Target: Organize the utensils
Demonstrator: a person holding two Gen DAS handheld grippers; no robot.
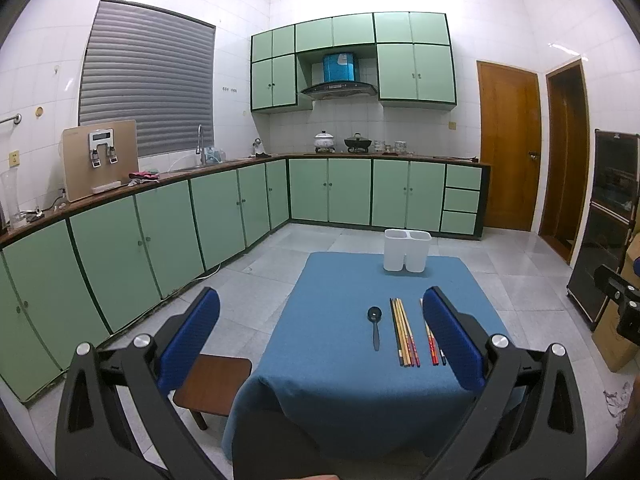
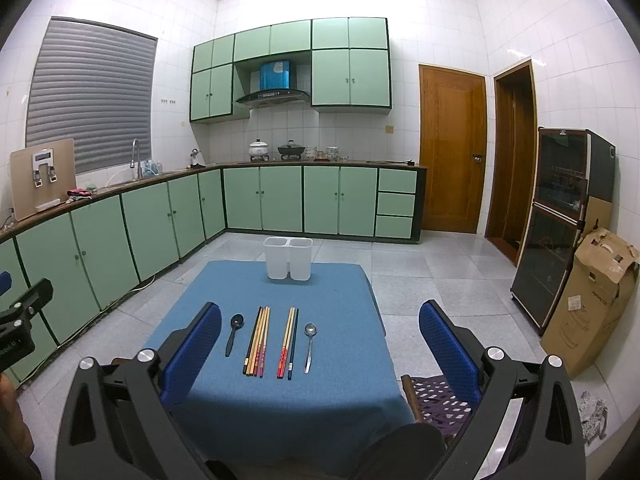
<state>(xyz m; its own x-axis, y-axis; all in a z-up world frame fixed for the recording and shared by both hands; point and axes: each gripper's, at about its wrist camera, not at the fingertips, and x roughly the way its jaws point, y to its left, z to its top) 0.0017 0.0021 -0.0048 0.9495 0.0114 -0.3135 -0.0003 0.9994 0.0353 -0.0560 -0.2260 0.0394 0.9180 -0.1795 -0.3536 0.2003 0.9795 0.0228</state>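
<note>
- The left gripper (image 1: 320,320), black-framed with blue padded fingers, hangs level above the near edge of a low table draped in a blue cloth (image 1: 340,392), its jaws spread wide and holding nothing.
- The right gripper (image 2: 320,322), of the same black-and-blue build, hovers at the same near edge, aimed across the table toward the kitchen's far wall; its jaws also stand wide apart and empty.
- A black plastic spoon (image 2: 233,333) lies flat on the cloth at the left end of the row, bowl pointing away, handle toward the cameras.
- Just right of it, a bundle of wooden chopsticks with black and red ends (image 2: 257,341) lies side by side, long axes running from near to far.
- A second, smaller set of chopsticks, wood and dark blue (image 2: 289,342), lies parallel, a gap apart from the first bundle.
- A silver metal spoon (image 2: 309,344) closes the row on the right, bowl at the far end, handle at the near end; the left wrist view hides it behind a finger.
- A white plastic two-compartment utensil holder (image 2: 288,258) stands upright at the far edge of the table, well apart from the utensils.
- Green cabinets (image 2: 280,200) line the walls behind.
</note>
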